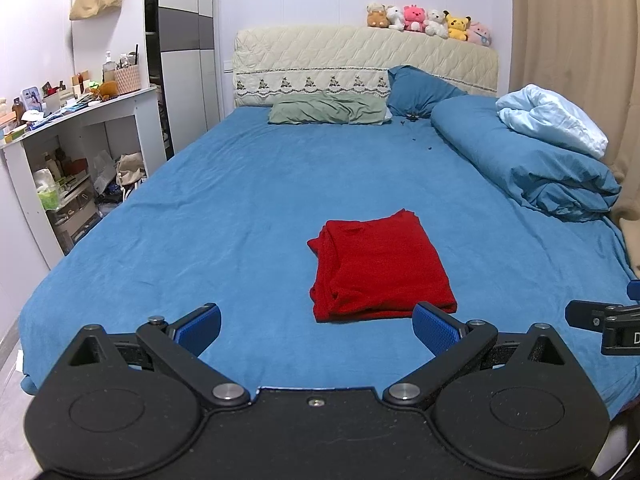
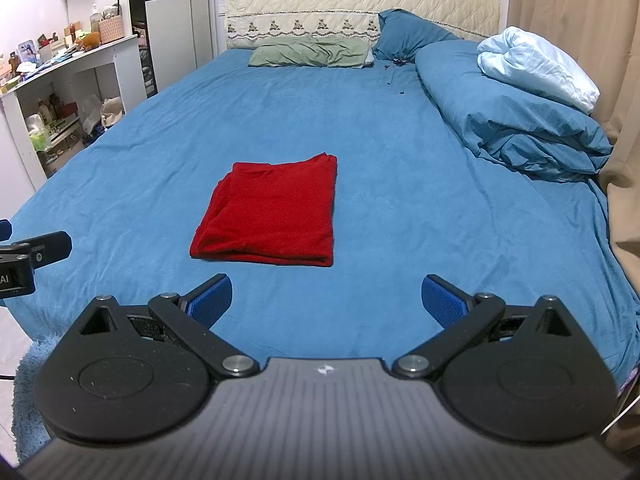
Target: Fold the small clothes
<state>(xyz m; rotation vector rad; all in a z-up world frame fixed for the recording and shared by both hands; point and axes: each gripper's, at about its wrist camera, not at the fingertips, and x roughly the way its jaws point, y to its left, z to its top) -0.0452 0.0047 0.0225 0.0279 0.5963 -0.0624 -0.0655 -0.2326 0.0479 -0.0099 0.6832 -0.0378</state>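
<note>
A red garment [image 1: 380,268] lies folded into a neat rectangle on the blue bedsheet [image 1: 224,216], near the foot of the bed. It also shows in the right wrist view [image 2: 272,220]. My left gripper [image 1: 316,330] is open and empty, held above the bed edge just short of the garment's near edge. My right gripper [image 2: 326,300] is open and empty, a little in front of and to the right of the garment. Each gripper shows at the edge of the other's view.
A rolled blue duvet [image 1: 524,160] with a light blue blanket [image 1: 556,118] lies along the bed's right side. A green pillow [image 1: 328,108] and a blue pillow [image 1: 420,90] sit at the headboard. A cluttered white shelf [image 1: 68,132] stands left. Beige curtain [image 1: 576,24] hangs right.
</note>
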